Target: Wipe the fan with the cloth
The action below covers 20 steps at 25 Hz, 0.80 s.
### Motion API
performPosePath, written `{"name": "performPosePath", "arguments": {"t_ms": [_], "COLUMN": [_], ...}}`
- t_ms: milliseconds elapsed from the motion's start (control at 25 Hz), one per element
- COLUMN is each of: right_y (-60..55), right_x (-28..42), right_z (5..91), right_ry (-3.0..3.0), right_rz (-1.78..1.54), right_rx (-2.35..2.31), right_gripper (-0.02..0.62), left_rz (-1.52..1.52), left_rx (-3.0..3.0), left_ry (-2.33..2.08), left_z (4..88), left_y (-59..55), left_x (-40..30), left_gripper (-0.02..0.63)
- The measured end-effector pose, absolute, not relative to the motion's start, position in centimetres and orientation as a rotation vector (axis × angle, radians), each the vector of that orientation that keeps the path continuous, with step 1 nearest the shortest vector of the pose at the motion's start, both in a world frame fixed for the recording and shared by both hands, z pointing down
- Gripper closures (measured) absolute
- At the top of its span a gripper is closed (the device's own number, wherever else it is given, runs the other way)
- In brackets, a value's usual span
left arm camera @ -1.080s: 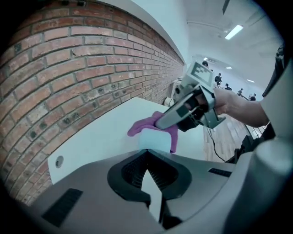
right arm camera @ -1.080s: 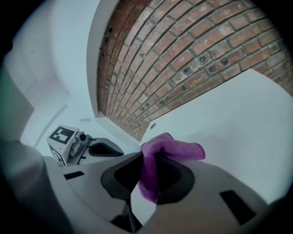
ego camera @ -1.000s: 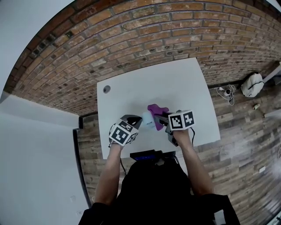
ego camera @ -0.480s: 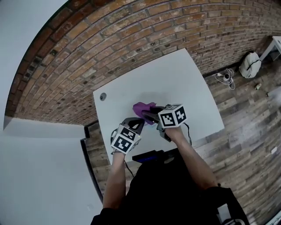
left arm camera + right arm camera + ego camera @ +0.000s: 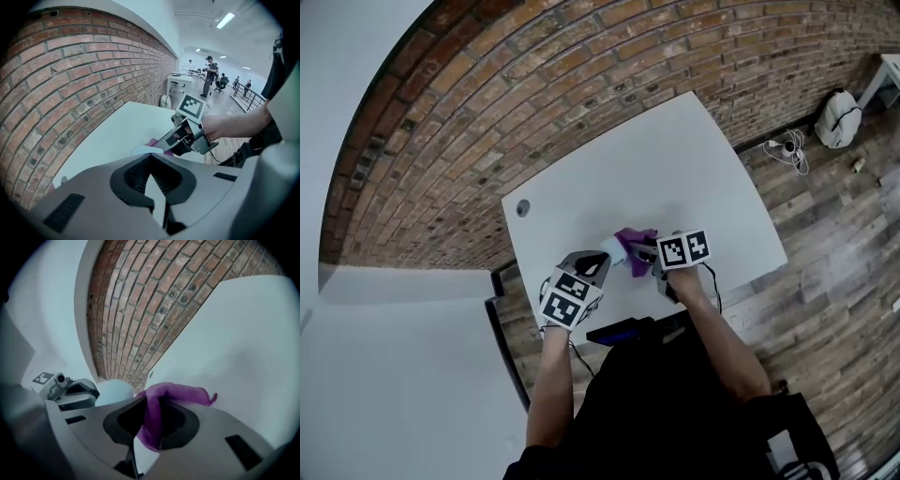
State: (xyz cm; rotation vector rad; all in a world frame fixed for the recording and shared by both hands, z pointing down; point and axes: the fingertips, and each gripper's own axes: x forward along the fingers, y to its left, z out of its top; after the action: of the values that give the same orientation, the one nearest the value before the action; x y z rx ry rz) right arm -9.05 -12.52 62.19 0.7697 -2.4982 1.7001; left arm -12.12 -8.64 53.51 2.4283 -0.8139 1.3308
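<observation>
My right hand-held gripper (image 5: 149, 401) clamps the cloth (image 5: 180, 392), just beside the fan (image 5: 112, 391). My left hand-held gripper (image 5: 151, 157) grips that fan.

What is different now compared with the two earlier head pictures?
The right gripper swept the cloth left over the fan, covering it, then drew it back right, so the fan shows again. Unchanged: its grip on the cloth, and the left gripper shut at the fan.
</observation>
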Motion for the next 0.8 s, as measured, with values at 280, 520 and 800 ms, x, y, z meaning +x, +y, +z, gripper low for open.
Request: {"name": "performPosePath", "arguments": {"t_ms": [280, 520, 800], "right_y": [-15.1, -13.3, -16.0], "right_x": [-9.8, -10.2, -8.7], "right_z": [57.6, 60.6, 60.8], "right_ry": [-2.605, -2.598, -2.592], "right_rz": [1.971, 1.998, 1.86], "right_rx": [0.662, 0.685, 0.742], "right_gripper": [0.531, 0.531, 0.531], "left_rz": [1.346, 1.328, 1.316], "left_rx": [2.42, 2.419, 2.414], "left_ry": [-0.821, -0.821, -0.833], "left_z": [53.4, 53.4, 53.3], "left_y": [-8.8, -8.8, -8.9], "left_x": [-12.2, -12.2, -12.2], "left_gripper": [0.604, 0.604, 0.604]}}
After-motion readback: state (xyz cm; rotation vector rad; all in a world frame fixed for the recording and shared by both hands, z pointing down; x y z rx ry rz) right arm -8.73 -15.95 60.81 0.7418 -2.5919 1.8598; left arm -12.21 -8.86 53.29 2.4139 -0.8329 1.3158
